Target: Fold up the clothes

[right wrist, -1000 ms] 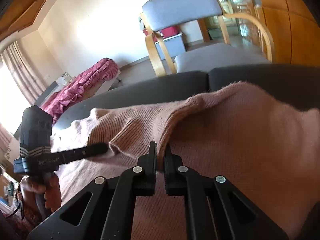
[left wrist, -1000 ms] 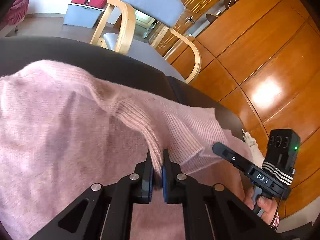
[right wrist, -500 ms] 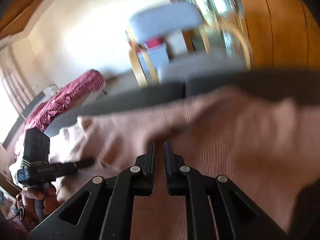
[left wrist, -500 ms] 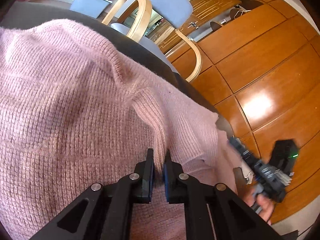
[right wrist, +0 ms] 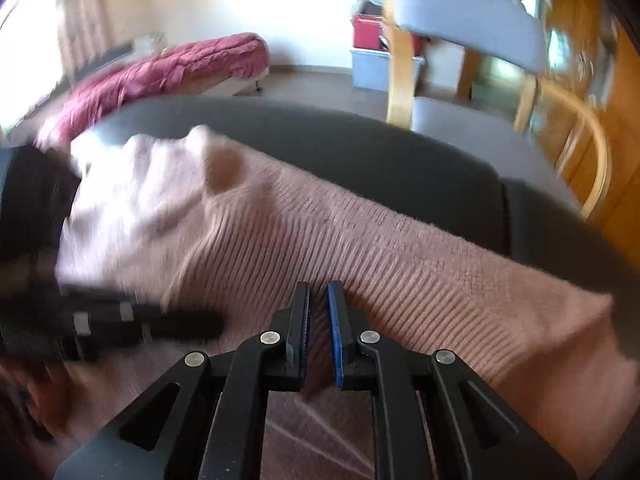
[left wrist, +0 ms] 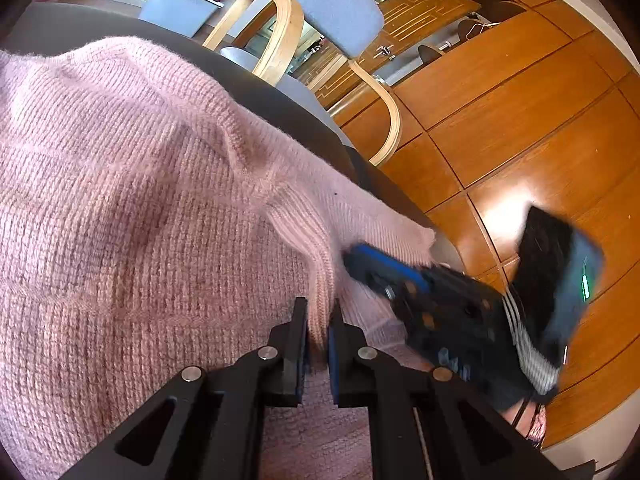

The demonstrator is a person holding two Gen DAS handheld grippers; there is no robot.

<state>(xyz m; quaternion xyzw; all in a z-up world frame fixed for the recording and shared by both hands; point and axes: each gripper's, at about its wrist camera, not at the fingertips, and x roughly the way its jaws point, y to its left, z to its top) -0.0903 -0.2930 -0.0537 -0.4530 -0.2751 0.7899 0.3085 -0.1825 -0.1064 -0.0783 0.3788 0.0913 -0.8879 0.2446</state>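
A pink knitted sweater lies spread on a dark grey sofa. My left gripper is shut on a ribbed fold of the sweater. The right gripper shows in the left wrist view close at the right, blurred, its tips at the sweater's edge. In the right wrist view my right gripper is nearly shut, with pink sweater cloth between the fingers. The left gripper shows there at the left, blurred.
A wooden armchair with a grey cushion stands behind the sofa. Wooden floor lies to the right. A crimson cover on a bed and a storage box are in the background.
Both grippers have moved closer together over the sweater. The right gripper has swung in beside the left one, and both views are now blurred by motion. The sweater fills more of the left view.
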